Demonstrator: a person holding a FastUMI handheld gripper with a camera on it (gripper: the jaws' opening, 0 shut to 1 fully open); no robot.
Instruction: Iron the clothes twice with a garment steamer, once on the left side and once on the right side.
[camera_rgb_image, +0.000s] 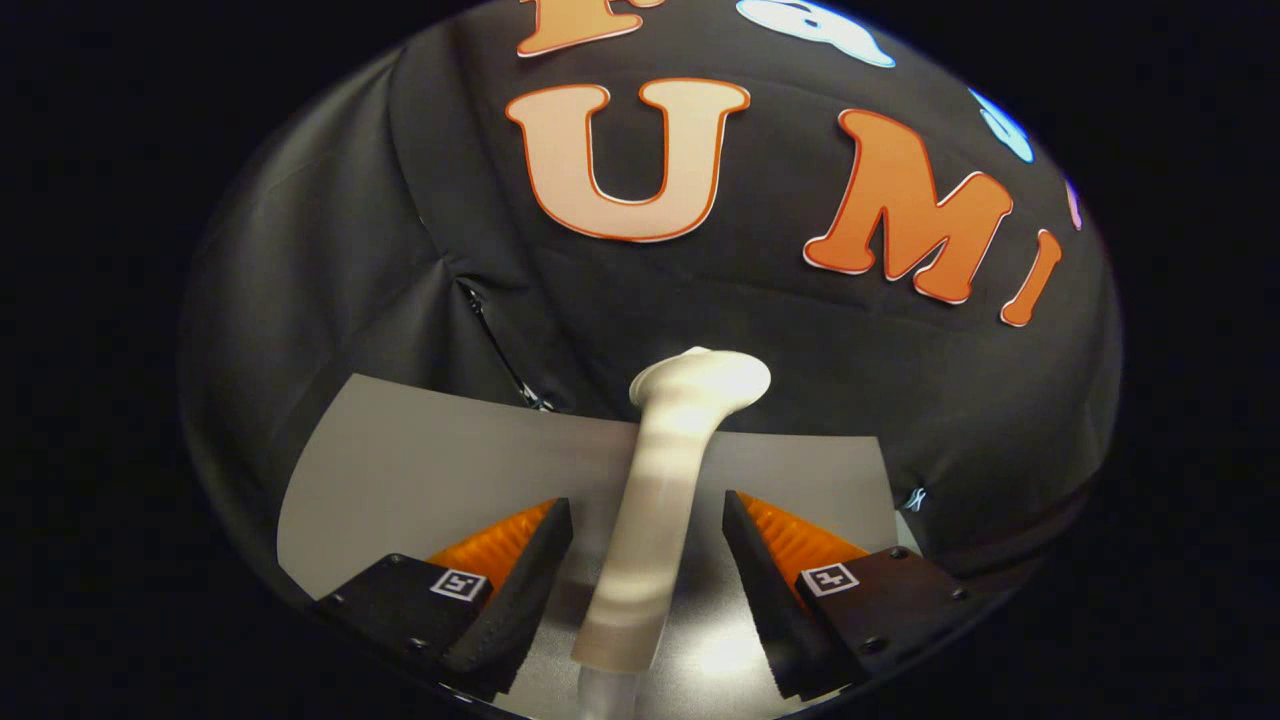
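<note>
A white garment steamer (655, 500) stands upright on the grey table (420, 470), its long handle rising between my two fingers and its head (705, 378) bent over at the top, beyond the fingertips. My gripper (648, 525) is open: the black pads with orange ribbed backs stand on either side of the handle, with a gap on each side. No pad touches the handle. No garment is in sight.
The grey table ends a short way beyond the steamer, against the black cloth wall (700, 290). A seam with a zip (500, 350) runs down the cloth behind the table to the left of the steamer.
</note>
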